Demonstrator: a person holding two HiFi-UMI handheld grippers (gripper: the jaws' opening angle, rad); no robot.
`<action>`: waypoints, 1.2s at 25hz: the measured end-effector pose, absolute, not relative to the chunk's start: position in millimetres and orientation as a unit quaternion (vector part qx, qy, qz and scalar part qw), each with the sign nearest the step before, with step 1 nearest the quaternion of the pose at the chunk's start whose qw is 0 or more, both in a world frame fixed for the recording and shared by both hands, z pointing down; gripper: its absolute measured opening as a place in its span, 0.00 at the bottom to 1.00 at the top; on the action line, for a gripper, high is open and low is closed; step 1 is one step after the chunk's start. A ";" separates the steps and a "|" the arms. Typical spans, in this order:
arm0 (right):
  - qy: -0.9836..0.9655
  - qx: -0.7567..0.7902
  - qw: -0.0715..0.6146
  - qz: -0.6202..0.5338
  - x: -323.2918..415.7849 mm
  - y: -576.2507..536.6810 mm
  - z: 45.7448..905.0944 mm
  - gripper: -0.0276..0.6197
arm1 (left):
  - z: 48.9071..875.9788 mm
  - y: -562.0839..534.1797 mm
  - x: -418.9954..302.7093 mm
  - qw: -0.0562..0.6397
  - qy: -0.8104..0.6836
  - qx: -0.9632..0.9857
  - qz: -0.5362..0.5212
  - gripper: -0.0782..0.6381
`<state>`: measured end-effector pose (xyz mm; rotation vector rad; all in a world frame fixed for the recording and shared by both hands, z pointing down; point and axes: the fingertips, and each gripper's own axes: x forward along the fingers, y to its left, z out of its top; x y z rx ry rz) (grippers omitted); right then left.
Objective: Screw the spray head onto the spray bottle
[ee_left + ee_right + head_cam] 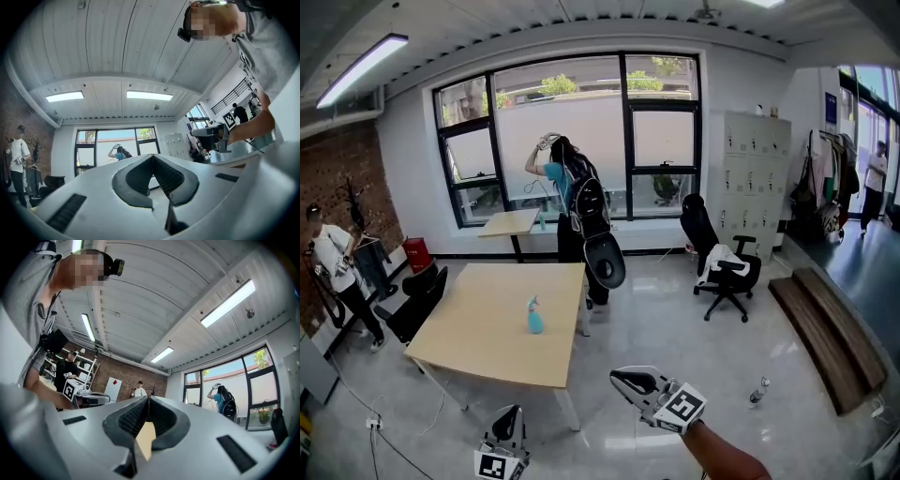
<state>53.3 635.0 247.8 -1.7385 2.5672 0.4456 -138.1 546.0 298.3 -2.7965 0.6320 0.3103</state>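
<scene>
Both grippers are over glossy grey floor (675,319), short of table's near edge.
Left gripper (515,411): jaws pressed together, empty, ribbed dark pads (140,176) meeting.
Right gripper (616,379): jaws likewise closed on nothing.
Pale wooden table (478,342), flat rectangular top, ahead of left gripper.
Blue spray bottle (534,316) upright mid-table, well apart from both grippers, ahead and left of right gripper.
Open floor to right of right gripper, small clear bottle (757,391) on it.
Black office chair (722,262) and long dark bench (825,337) farther off.
</scene>
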 end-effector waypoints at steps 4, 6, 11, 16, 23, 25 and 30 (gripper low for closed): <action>0.817 -0.560 -0.003 0.137 48.7 630.5 250.8 0.05 | 302.7 531.9 -140.0 0.121 0.221 -0.961 0.118 0.12; 0.819 -0.557 -0.006 0.135 51.5 625.2 251.3 0.05 | 304.2 525.3 -135.9 0.115 0.222 -0.961 0.119 0.12; 0.825 -0.552 0.000 0.124 61.8 591.6 255.1 0.05 | 308.8 501.5 -126.3 0.104 0.224 -0.962 0.113 0.12; 0.840 -0.532 0.007 0.112 80.7 536.4 266.1 0.05 | 313.6 457.9 -96.9 0.099 0.229 -0.963 0.098 0.12; 0.870 -0.483 0.018 0.098 118.3 440.4 276.4 0.05 | 307.3 372.4 -29.0 0.092 0.244 -0.960 0.104 0.12; 0.879 -0.467 0.016 0.094 131.2 417.9 280.9 0.05 | 307.0 347.6 -5.7 0.088 0.253 -0.958 0.105 0.12; 0.890 -0.447 0.024 0.090 175.7 361.1 287.4 0.05 | 306.0 300.4 45.4 0.103 0.267 -0.953 0.097 0.12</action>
